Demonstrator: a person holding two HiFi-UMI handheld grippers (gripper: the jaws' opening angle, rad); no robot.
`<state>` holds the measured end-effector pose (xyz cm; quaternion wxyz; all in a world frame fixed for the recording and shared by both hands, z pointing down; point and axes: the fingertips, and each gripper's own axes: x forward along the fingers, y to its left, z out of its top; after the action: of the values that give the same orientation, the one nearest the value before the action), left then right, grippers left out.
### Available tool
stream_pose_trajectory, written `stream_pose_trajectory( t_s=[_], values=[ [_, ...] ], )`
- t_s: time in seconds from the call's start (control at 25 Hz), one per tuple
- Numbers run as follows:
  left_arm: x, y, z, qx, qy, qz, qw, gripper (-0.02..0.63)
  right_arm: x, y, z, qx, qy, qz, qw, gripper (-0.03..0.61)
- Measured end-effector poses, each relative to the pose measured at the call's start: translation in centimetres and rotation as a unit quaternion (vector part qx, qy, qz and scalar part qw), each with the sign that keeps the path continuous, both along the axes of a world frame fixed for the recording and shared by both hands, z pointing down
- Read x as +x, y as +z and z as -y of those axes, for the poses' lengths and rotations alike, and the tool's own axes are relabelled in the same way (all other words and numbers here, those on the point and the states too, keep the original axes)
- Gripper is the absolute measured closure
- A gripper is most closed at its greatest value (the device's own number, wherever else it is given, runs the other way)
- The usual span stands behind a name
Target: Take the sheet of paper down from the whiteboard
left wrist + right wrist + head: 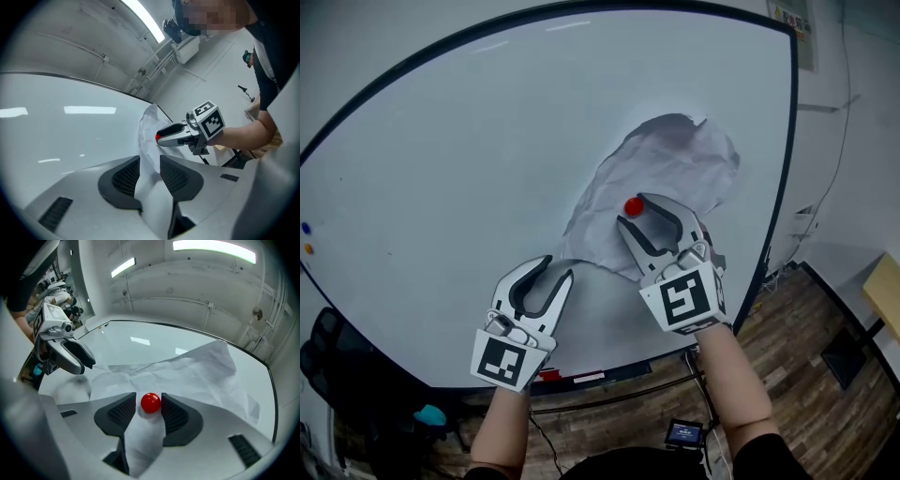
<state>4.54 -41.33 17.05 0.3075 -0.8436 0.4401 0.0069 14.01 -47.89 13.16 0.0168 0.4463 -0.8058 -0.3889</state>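
Observation:
A crumpled white sheet of paper (675, 164) hangs on the whiteboard (441, 169), held by a round red magnet (633, 206). My right gripper (637, 214) is open, with the magnet (150, 402) between its jaws; the left pad stands clear of it. My left gripper (558, 268) is open at the sheet's lower left corner. In the left gripper view the paper's edge (149, 131) runs through the gap between the pads (126, 176) without being pinched. The right gripper (161, 136) shows there too, and the left gripper (84, 366) shows in the right gripper view.
A blue dot (307, 228) and an orange dot (308, 248) sit at the whiteboard's left edge. The board's bottom ledge carries a red item (548, 375). Below lie wooden floor, a small device (684, 433) and a teal object (429, 414). A table corner (886, 286) shows at right.

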Motion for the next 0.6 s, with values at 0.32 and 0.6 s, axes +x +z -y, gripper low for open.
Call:
stream_pose_trajectory(
  t_s=[0.32, 0.6],
  values=[
    [-0.2, -0.4, 0.4, 0.007, -0.010, 0.012, 0.9999, 0.480, 0.2, -0.1, 0.1, 0.014, 0.019, -0.007, 1.000, 0.443],
    [0.5, -0.9, 1.1, 0.001, -0.004, 0.020, 0.9998, 0.474, 0.2, -0.1, 0.2, 0.004, 0.022, 0.000, 1.000, 0.446]
  ],
)
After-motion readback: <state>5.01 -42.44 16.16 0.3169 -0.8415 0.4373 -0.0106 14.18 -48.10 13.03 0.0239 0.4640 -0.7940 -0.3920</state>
